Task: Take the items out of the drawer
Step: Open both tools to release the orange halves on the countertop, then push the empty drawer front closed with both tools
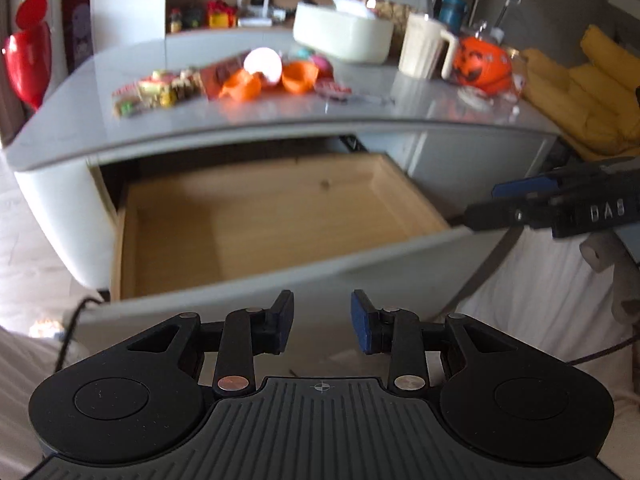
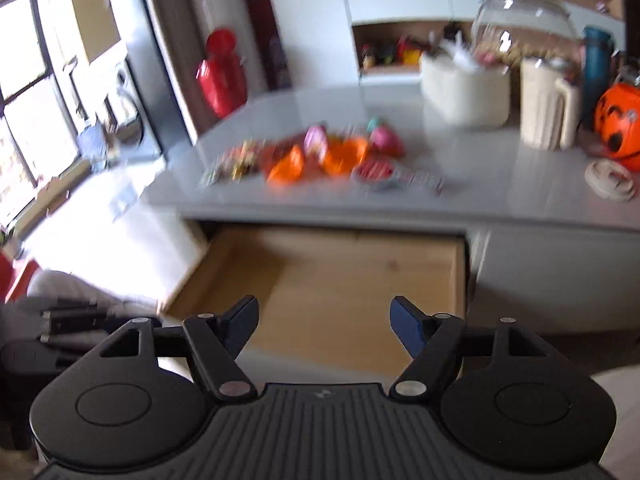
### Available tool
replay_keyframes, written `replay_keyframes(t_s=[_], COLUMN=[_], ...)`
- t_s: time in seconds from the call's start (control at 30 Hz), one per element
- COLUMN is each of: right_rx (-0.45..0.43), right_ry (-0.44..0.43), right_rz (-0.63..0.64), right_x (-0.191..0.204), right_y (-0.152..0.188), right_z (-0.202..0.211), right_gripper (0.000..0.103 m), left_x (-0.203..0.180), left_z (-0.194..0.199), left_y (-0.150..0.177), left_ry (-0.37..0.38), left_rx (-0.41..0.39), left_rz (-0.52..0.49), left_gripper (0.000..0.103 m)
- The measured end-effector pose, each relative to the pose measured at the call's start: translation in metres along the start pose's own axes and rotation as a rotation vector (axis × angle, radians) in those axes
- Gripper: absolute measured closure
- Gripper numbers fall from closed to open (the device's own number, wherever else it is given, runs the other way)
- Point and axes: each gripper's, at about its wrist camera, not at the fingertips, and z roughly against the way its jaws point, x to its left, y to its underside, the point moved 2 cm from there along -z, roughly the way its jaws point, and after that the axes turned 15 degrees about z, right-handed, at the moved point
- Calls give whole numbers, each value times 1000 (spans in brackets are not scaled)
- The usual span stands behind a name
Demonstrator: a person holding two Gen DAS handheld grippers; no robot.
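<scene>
The wooden drawer [image 1: 256,216] [image 2: 340,280] stands pulled out under the grey countertop [image 1: 280,120] [image 2: 460,168], and its visible bottom is bare. A heap of small colourful items [image 1: 240,80] [image 2: 316,156], with orange pieces among them, lies on the countertop above it. My left gripper [image 1: 322,326] is open with nothing between its fingers, held in front of the drawer's grey front panel [image 1: 304,280]. My right gripper [image 2: 324,326] is open wider and hangs over the drawer's front edge. In the left wrist view the right gripper [image 1: 560,208] shows from the side, near the drawer's right corner.
On the counter's right stand a cream container [image 1: 344,32] [image 2: 464,88], a cream jug [image 1: 424,46] [image 2: 548,104] and an orange pumpkin bucket [image 1: 480,64] [image 2: 618,124]. A red object [image 1: 28,60] [image 2: 220,72] stands at the left. Yellow cushions [image 1: 580,96] lie to the right.
</scene>
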Motion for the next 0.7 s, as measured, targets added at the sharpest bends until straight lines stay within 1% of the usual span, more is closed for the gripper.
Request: replay_keyframes(t_s=[0.03, 0.1, 0.13, 0.2, 0.3, 0.37, 0.4, 0.43, 0.57, 0.67, 0.7], right_rx=[54, 135, 158, 184, 223, 228, 224, 212, 159, 138, 131], right_ry=[-19, -28, -26, 4, 27, 40, 39, 39, 33, 70, 86], right_rz=[24, 71, 87, 91, 60, 50, 45, 31, -46, -52, -48], right_x=[11, 27, 35, 41, 43, 43, 42, 38, 22, 13, 10], right_y=[11, 26, 33, 39, 42, 42, 42, 40, 34, 22, 18], right_z=[-11, -33, -42, -59, -79, -83, -83, -84, -92, -105, -111], right_gripper=[30, 30, 30, 30, 30, 30, 30, 33, 36, 42, 42], left_x=[2, 7, 9, 13, 22, 26, 26, 24, 25, 26, 27], left_z=[-8, -21, -24, -31, -36, -39, -42, -44, -56, -72, -76], left_y=[4, 8, 11, 15, 13, 6, 2, 1, -12, -32, -38], left_ry=[-21, -34, -38, -55, -78, -94, -97, -105, -135, -147, -151], left_rx=[39, 93, 99, 99, 48, 0, -1, -10, -57, -92, -103], left_rz=[12, 22, 27, 23, 62, 79, 90, 85, 89, 99, 104], left_gripper=[68, 68, 68, 68, 68, 70, 69, 69, 69, 69, 69])
